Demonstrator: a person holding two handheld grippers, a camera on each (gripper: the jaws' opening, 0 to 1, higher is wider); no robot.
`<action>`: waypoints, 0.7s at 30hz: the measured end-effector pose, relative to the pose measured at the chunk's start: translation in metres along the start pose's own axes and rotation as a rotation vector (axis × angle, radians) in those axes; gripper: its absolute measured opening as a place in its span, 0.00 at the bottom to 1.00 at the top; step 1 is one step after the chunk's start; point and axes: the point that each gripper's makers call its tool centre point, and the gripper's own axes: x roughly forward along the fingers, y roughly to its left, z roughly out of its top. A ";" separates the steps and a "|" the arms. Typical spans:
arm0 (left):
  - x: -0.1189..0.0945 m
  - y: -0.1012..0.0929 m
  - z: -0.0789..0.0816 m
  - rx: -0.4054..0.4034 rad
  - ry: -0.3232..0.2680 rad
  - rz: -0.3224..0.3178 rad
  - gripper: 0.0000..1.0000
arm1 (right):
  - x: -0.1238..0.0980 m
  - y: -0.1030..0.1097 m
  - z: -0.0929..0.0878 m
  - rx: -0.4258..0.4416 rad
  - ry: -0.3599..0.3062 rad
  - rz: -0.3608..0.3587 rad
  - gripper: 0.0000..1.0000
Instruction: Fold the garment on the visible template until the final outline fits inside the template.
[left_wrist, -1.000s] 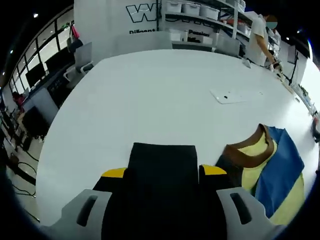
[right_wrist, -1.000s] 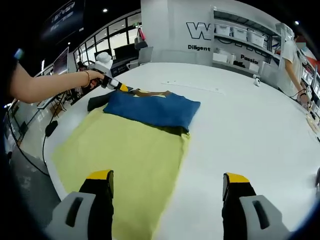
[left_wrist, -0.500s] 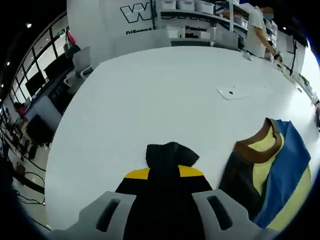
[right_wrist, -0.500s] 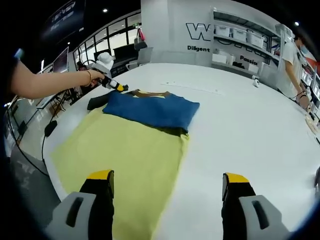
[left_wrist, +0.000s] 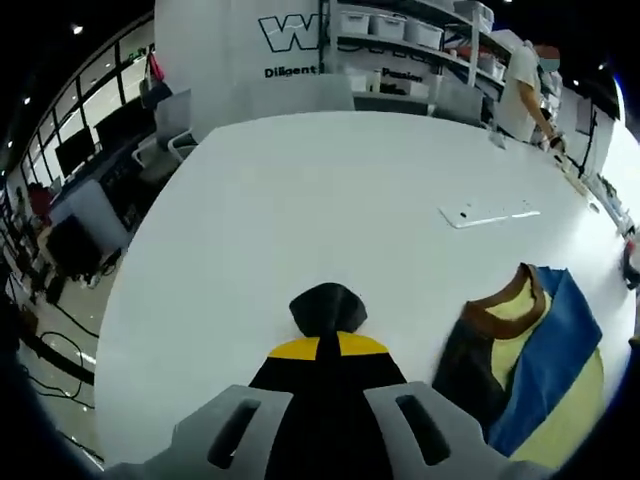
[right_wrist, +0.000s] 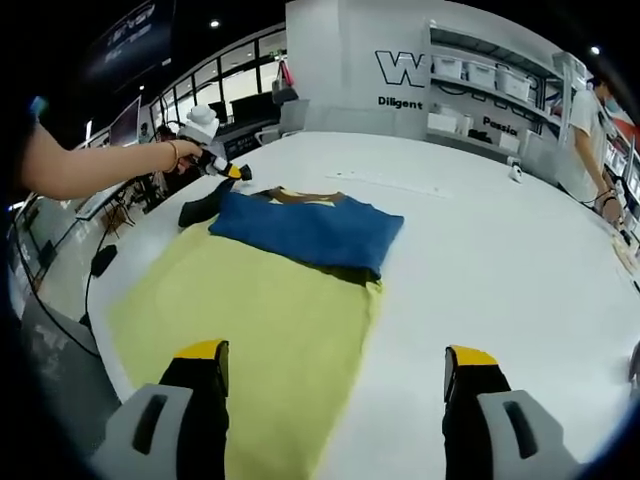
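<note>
The garment lies flat on the white table: a yellow body, a blue part folded across its top, and a brown collar. A dark sleeve sticks out at its far left. My left gripper is shut on the end of that sleeve, and a dark fold bulges out past the yellow tips. In the right gripper view a hand holds the left gripper just above the sleeve. My right gripper stands open over the garment's near hem, nothing between its fingers.
A flat white sheet lies on the table beyond the collar. A person stands at the table's far right edge. Shelves with bins and chairs line the back. The table's left edge drops off beside the yellow body.
The left gripper's jaws have closed from wide apart to shut on the dark sleeve, bunching it. In the right gripper view the left gripper has risen slightly with the sleeve. The right gripper stays open.
</note>
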 end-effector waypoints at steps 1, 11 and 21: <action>-0.004 0.001 0.003 0.000 -0.008 -0.004 0.01 | 0.000 0.001 0.001 0.000 -0.001 0.003 0.88; -0.051 0.017 0.046 0.065 -0.087 -0.008 0.01 | -0.002 0.011 0.007 0.000 -0.005 0.031 0.90; -0.105 0.030 0.103 0.038 -0.223 0.008 0.01 | -0.009 0.014 0.013 -0.009 -0.007 0.038 0.91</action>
